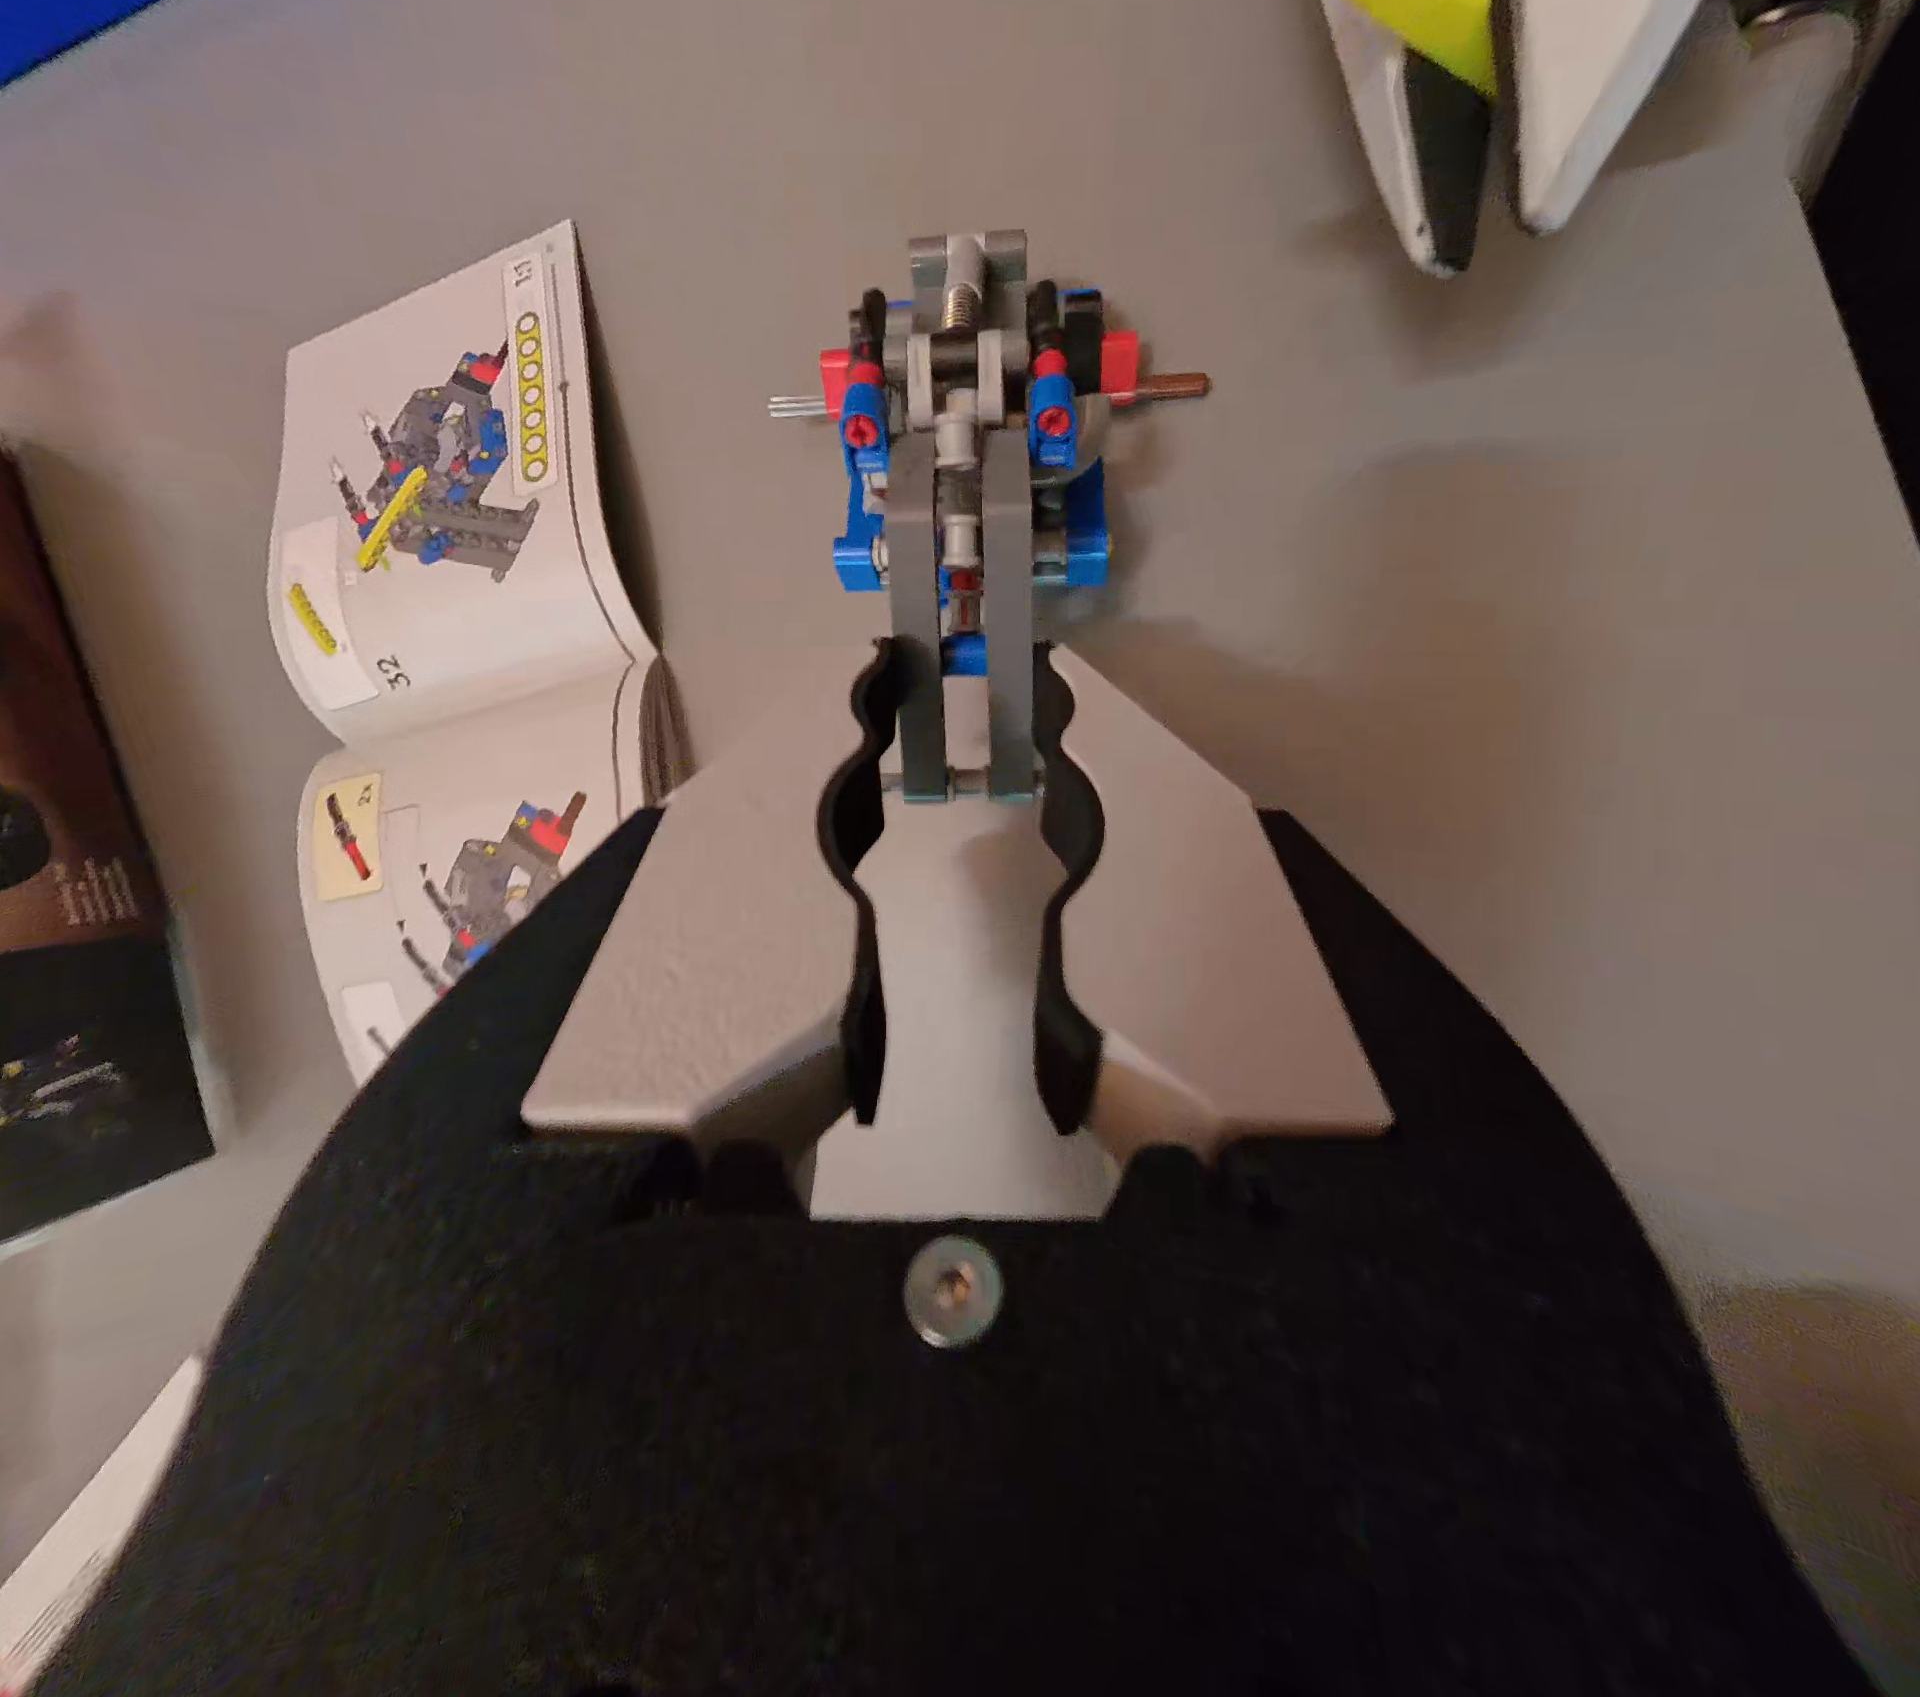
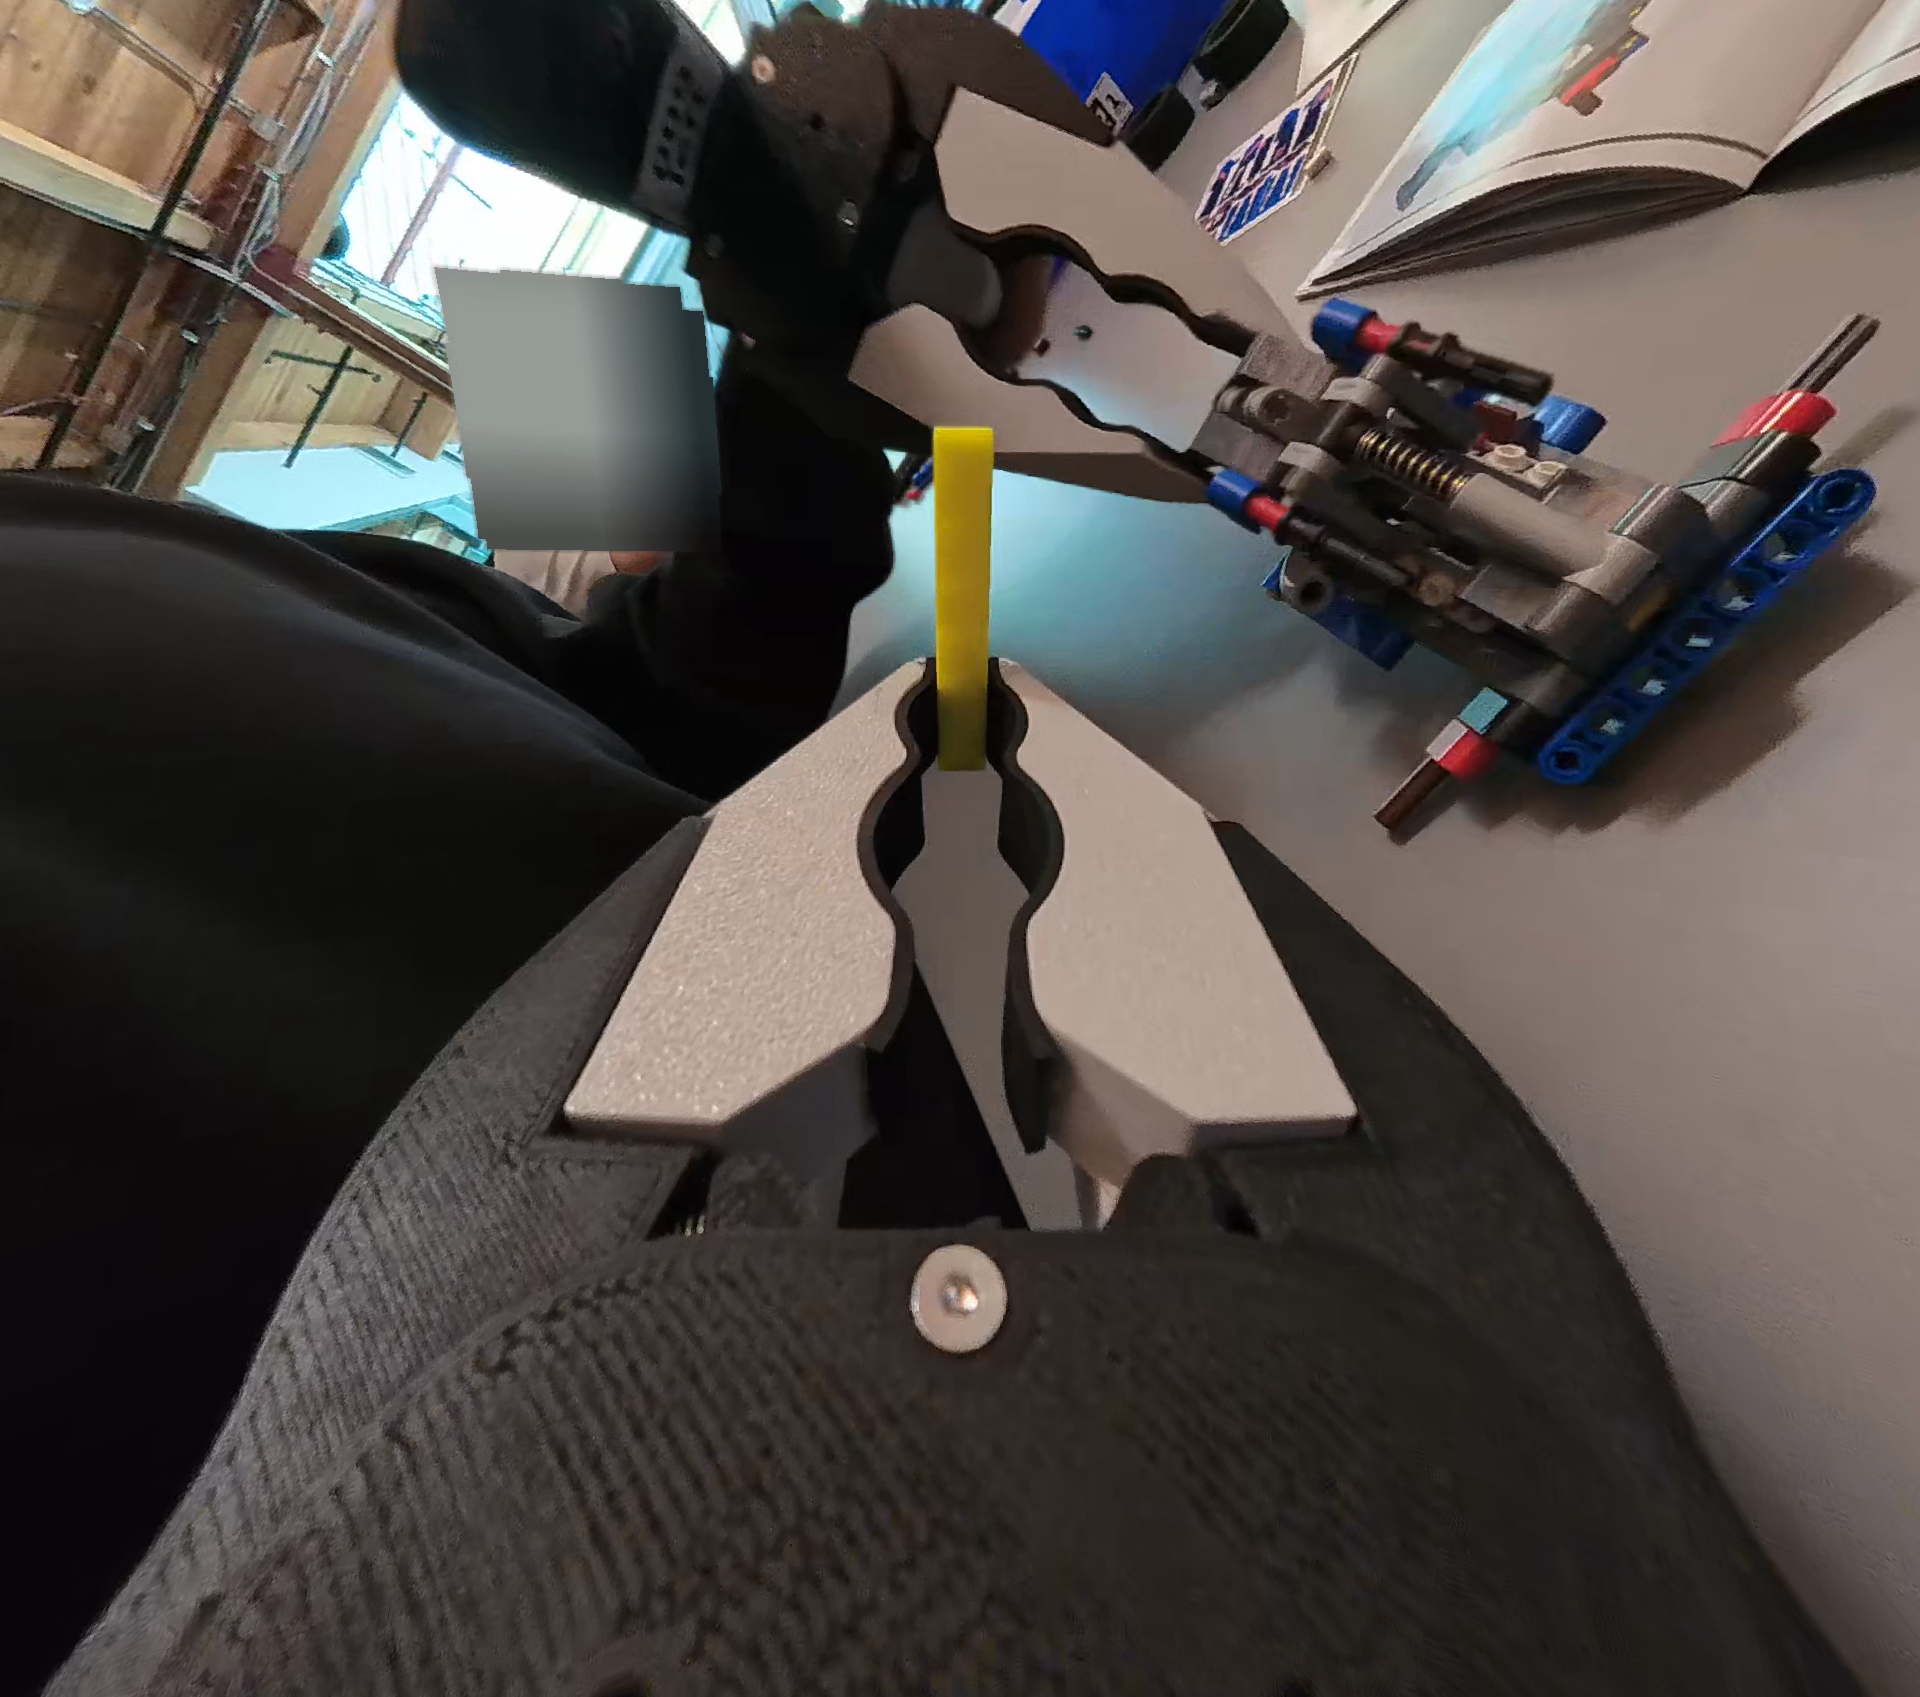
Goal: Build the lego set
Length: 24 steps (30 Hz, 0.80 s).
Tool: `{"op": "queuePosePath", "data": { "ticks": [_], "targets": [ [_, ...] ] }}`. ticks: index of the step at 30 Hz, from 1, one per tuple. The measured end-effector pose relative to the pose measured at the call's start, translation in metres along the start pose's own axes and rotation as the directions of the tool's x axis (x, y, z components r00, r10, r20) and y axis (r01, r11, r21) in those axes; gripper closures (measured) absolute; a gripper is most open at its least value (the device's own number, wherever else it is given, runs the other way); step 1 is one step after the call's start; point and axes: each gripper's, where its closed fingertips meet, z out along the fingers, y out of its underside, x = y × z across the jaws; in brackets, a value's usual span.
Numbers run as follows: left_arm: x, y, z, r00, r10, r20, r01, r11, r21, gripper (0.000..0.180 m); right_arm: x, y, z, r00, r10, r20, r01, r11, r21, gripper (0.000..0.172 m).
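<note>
yellow beam (image 2: 962,598) clamped in right fingers (image 2: 1049,712), left fingers (image 1: 1060,712) clamped on brick model (image 1: 966,504) beside printed booklet (image 1: 447,484)

Brick model (image 1: 971,442) on table (image 1: 1351,608), open booklet (image 1: 447,484) left of it

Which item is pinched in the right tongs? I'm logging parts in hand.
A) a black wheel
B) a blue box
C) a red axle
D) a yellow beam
D: the right tongs have both pads closed on a yellow beam that sticks out past the tips, above the grey table.
</note>
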Motion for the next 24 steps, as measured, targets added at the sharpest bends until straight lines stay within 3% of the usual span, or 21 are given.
{"op": "queuePosePath", "data": {
  "ticks": [7,20,24],
  "targets": [
    [0.0,0.019,-0.005,1.0,0.009,-0.026,-0.015,0.972,-0.235,0.158,0.028,0.011,-0.009,0.971,-0.12,-0.208,0.096,0.988,-0.122,0.167],
    [0.0,0.011,-0.008,0.999,-0.005,-0.045,-0.006,0.97,-0.244,0.158,0.027,0.012,-0.011,0.97,-0.152,-0.192,0.13,0.984,-0.121,0.167],
    [0.005,0.024,0.002,0.997,-0.071,-0.043,0.06,0.974,-0.218,0.158,0.024,0.011,-0.012,0.968,-0.173,-0.182,0.154,0.981,-0.115,0.167]
  ]
}}
